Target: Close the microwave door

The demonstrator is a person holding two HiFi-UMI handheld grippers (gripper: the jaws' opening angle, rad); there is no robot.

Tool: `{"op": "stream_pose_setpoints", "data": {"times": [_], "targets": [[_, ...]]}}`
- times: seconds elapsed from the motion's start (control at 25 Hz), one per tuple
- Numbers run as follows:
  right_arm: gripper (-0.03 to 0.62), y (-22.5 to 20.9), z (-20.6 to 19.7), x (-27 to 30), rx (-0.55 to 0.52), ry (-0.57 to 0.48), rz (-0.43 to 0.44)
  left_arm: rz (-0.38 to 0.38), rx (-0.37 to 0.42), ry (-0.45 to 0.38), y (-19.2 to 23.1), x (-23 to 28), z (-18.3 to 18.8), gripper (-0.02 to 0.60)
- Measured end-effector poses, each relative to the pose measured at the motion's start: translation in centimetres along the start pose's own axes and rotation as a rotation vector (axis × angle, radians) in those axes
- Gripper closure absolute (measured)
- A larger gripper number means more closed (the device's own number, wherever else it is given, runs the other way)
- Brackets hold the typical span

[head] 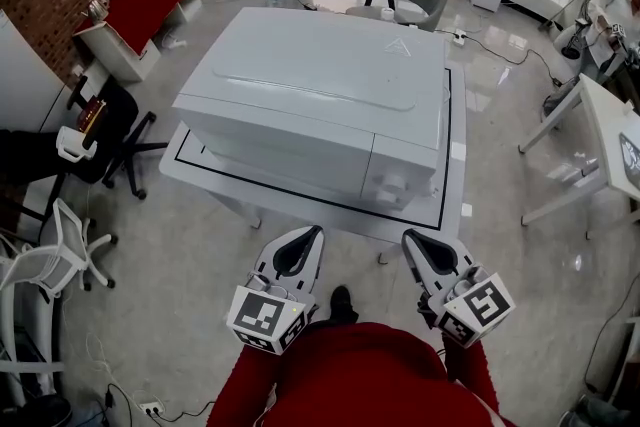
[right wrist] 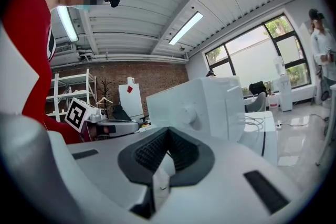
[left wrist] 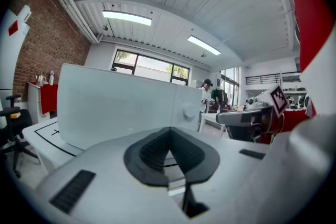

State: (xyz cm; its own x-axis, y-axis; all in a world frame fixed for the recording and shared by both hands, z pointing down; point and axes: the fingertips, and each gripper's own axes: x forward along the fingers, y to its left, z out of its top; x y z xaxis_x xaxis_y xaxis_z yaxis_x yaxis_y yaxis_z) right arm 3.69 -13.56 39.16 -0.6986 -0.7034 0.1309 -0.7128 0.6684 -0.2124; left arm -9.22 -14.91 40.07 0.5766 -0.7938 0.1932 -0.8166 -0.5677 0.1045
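On white tabletop (head: 330,215), centre of room: microwave (head: 320,85), front toward the person, w/ door (head: 285,150) on front face and knob (head: 392,187) on the panel to its right. Door appears flush w/ the body, no gap visible, so closing is prob. either done or needs only a last press; if not latched, next move would be to bring one gripper forward and push flat on the door's free edge. Left gripper (head: 305,240) and right gripper (head: 420,245) hang well short of the tabletop, apart from the microwave, touching nothing. Fingers (left wrist: 157,152) of left and fingers (right wrist: 152,152) of right are together, nothing btwn them. Not discernible: latch, hinge side, door seam; hands hidden by red sleeves.
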Motion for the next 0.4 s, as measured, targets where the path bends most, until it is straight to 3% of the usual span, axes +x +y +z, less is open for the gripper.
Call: {"op": "stream_pose_setpoints", "data": {"times": [0.4], "targets": [[0.580, -0.61, 0.21, -0.49, -0.006, -0.006, -0.033, -0.005, 0.011, 0.012, -0.50, 0.06, -0.22, 0.570]]}}
